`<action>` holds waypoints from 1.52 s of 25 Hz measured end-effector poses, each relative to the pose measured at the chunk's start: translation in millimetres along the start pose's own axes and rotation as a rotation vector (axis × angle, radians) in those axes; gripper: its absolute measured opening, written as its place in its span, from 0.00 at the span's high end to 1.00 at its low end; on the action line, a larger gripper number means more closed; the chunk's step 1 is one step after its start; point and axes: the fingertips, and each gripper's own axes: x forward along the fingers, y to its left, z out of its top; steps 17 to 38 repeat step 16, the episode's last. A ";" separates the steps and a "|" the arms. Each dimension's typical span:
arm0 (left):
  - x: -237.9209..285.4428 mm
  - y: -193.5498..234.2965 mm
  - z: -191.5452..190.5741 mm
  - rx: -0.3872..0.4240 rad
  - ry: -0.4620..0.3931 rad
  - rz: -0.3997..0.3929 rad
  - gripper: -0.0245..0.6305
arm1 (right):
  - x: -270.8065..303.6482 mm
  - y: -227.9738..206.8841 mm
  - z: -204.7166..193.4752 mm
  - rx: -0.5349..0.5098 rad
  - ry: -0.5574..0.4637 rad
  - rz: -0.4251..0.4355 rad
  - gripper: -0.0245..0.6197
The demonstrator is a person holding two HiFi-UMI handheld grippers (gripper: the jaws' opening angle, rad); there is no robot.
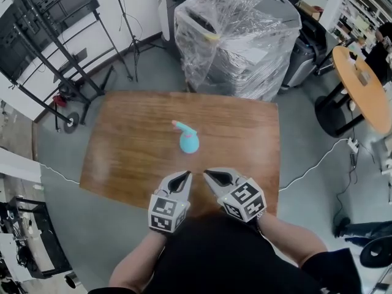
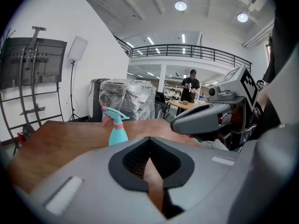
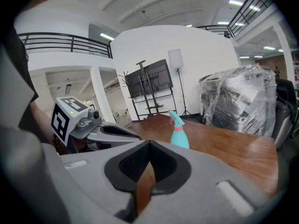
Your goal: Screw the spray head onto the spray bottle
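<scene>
Head view: left gripper (image 1: 184, 176) and right gripper (image 1: 210, 174) sat side by side over the wooden table's (image 1: 122, 152) near edge, jaws pressed together on nothing; teal spray bottle (image 1: 189, 143), spray head (image 1: 182, 127) on top, stood upright mid-table, apart from both.

The person holds both arms out front, bare forearms angled inward. The left hand-held gripper (image 1: 182, 177) and the right hand-held gripper (image 1: 210, 175) sit side by side, near each other but apart, tips pointing forward. Each has its jaws closed together, tips meeting, with nothing between them.
</scene>
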 end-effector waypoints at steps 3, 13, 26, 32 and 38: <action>-2.4 -2.8 -2.2 0.001 0.001 0.013 0.94 | -3.3 3.0 -2.1 -0.012 -0.005 0.009 0.97; -3.2 -12.7 -1.2 0.009 0.000 0.030 0.94 | -12.8 2.7 -4.9 -0.016 -0.015 0.013 0.98; -4.3 -14.3 -1.5 0.008 0.000 0.031 0.94 | -13.7 4.3 -5.6 -0.015 -0.017 0.015 0.98; -4.3 -14.3 -1.5 0.008 0.000 0.031 0.94 | -13.7 4.3 -5.6 -0.015 -0.017 0.015 0.98; -4.3 -14.3 -1.5 0.008 0.000 0.031 0.94 | -13.7 4.3 -5.6 -0.015 -0.017 0.015 0.98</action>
